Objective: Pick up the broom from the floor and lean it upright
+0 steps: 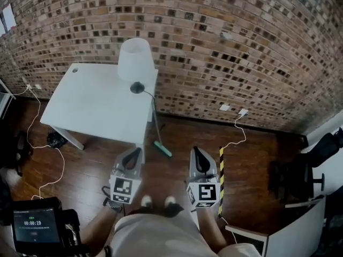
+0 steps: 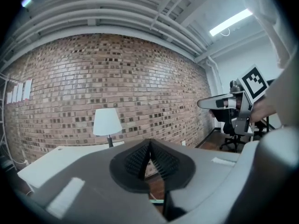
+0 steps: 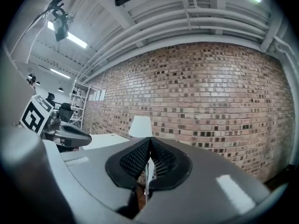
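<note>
The broom stands nearly upright against the surface's edge, ahead of both empty, closed jaws and nearer the left gripper than the right gripper.

The upper handle of the broom is too thin to trace against the edge of the table.

Brick wall at back, dark wood floor. White desk on left w/ white lamp. Office chair on right. Ceiling strip light.
</note>
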The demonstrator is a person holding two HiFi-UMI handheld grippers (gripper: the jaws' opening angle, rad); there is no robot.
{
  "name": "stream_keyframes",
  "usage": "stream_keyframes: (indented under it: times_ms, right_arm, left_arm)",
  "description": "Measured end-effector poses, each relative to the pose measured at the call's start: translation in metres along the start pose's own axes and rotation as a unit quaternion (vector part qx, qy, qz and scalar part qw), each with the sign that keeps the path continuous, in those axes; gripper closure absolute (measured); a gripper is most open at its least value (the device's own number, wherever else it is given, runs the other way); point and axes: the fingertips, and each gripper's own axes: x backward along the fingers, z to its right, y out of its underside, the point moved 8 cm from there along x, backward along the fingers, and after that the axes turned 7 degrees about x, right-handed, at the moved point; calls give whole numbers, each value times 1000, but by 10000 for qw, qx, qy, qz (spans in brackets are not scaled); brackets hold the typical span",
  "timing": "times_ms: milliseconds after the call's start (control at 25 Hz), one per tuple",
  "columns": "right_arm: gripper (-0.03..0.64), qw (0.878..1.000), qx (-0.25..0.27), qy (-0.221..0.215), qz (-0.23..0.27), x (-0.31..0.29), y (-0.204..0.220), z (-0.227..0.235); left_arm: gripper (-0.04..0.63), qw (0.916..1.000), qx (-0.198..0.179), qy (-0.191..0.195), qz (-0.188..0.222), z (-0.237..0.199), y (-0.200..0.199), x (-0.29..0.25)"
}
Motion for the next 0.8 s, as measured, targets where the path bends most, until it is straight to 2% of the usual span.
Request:
stream_keyframes:
  times_ms: [240, 440, 640, 800]
  right_arm:
    - [604, 9999, -90, 96, 109, 35, -10, 1]
    - [603, 9985, -485, 116, 222, 100, -9, 14]
    - [603, 9984, -423, -305, 205, 194, -3, 26]
    - [604, 9976, -566, -404, -4, 276, 22, 45]
  left_arm:
    - [594, 9999, -103, 93, 92, 27, -6, 21]
    - [594, 9997, -222, -34, 66, 82, -10, 66]
    - [594, 9992, -207, -281, 174, 163, -4, 123]
    - [594, 9987, -167, -477, 33, 229, 17, 172]
